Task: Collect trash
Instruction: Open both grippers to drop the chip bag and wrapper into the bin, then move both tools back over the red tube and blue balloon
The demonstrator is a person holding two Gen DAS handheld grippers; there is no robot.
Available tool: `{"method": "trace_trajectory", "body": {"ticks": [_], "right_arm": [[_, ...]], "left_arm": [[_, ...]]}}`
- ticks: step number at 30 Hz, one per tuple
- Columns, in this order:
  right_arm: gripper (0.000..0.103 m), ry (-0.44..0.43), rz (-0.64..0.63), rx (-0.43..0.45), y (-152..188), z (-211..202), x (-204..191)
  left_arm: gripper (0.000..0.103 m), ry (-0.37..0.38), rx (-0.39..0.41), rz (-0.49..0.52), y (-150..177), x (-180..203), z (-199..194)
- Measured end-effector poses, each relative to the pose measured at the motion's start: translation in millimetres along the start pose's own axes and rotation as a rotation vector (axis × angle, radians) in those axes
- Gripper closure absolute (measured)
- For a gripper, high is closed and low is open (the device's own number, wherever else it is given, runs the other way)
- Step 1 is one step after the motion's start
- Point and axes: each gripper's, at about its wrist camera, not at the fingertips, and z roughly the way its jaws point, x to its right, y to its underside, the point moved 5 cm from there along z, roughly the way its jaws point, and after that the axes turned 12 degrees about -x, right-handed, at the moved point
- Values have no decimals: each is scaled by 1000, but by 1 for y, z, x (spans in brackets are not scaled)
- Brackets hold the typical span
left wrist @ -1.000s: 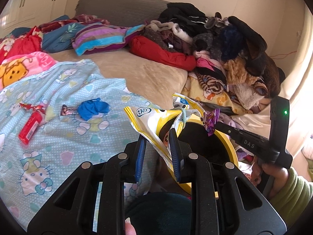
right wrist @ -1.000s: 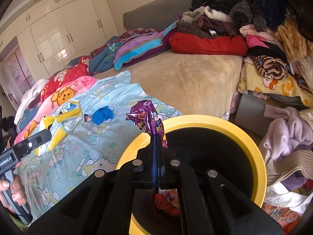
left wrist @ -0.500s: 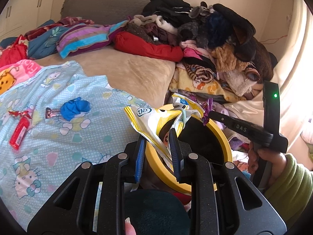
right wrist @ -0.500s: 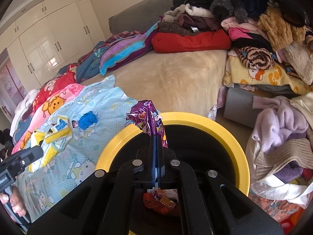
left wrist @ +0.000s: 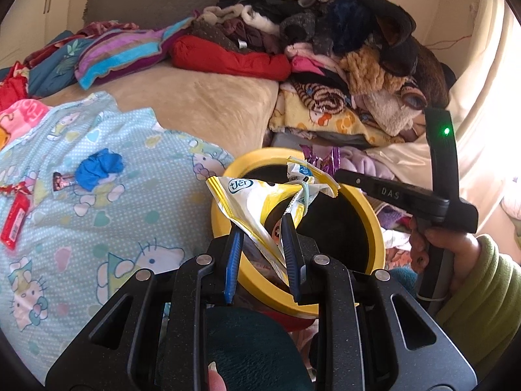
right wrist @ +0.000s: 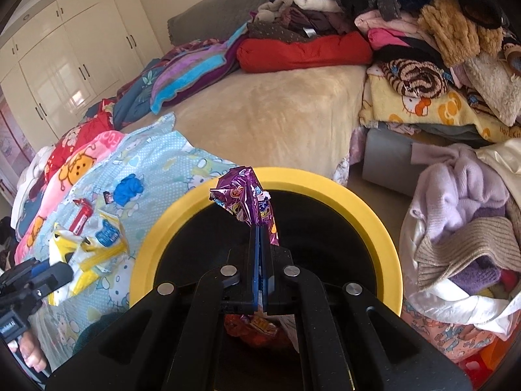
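— While the left gripper [left wrist: 262,228] hung at the near rim of the yellow bin [left wrist: 374,218], how did its 2 fingers stand?

— They stood a little apart, clamped on the yellow and white snack wrapper [left wrist: 257,202]. That wrapper fanned up and out from between the blue pads [left wrist: 233,260], its top corners reaching over the bin's black mouth.

— And what lay to the left of it?

— On the pale blue cartoon sheet [left wrist: 97,228] there was a red packet [left wrist: 14,221] at the far left, then a small dark wrapper [left wrist: 60,181] touching a crumpled blue scrap [left wrist: 99,167]. All 3 were well apart from the bin.

— Further right?

— The right gripper [right wrist: 259,228] was pressed fully shut, with a crinkled purple foil wrapper [right wrist: 247,195] pinched between its fingers. The foil stuck up above the fingertips, over the bin's opening. At the bottom of the bin sat some orange-red trash [right wrist: 257,325], partly hidden by the gripper.

— Who held that gripper?

— A hand [left wrist: 456,254] in a green sleeve [left wrist: 488,293] gripped its handle, to the right of the bin.
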Motion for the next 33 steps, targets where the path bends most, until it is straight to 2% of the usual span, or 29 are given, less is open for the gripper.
{"method": "trace_trajectory", "body": {"ticks": [10, 11, 12, 13, 14, 15, 18, 21, 24, 27, 33], "right_arm": [[101, -11, 34, -39, 3, 8, 12], [100, -7, 36, -38, 3, 8, 13], [92, -4, 37, -35, 2, 7, 15], [78, -3, 38, -31, 1, 5, 15], [72, -7, 40, -22, 1, 2, 15], [70, -9, 38, -16, 0, 0, 14], [69, -8, 16, 1, -3, -6, 8], [58, -23, -7, 31, -6, -14, -7], [54, -39, -38, 58, -9, -23, -23], [45, -51, -68, 91, -11, -33, -40], [40, -70, -112, 110, -12, -41, -67]], "left_arm": [[86, 1, -91, 24, 5, 11, 37], [86, -5, -92, 24, 5, 12, 40], [86, 1, -92, 22, 5, 12, 41], [83, 6, -89, 16, 4, 11, 42], [78, 5, -85, 10, 3, 10, 41], [66, 5, -75, 3, 3, 9, 39], [56, -1, -28, -23, -1, 3, 26], [37, -22, 11, -57, -4, -6, 10], [34, -47, 53, -92, -8, -16, -6], [18, -75, 90, -122, -10, -26, -23], [13, -154, 150, -171, -13, -49, -53]]}}
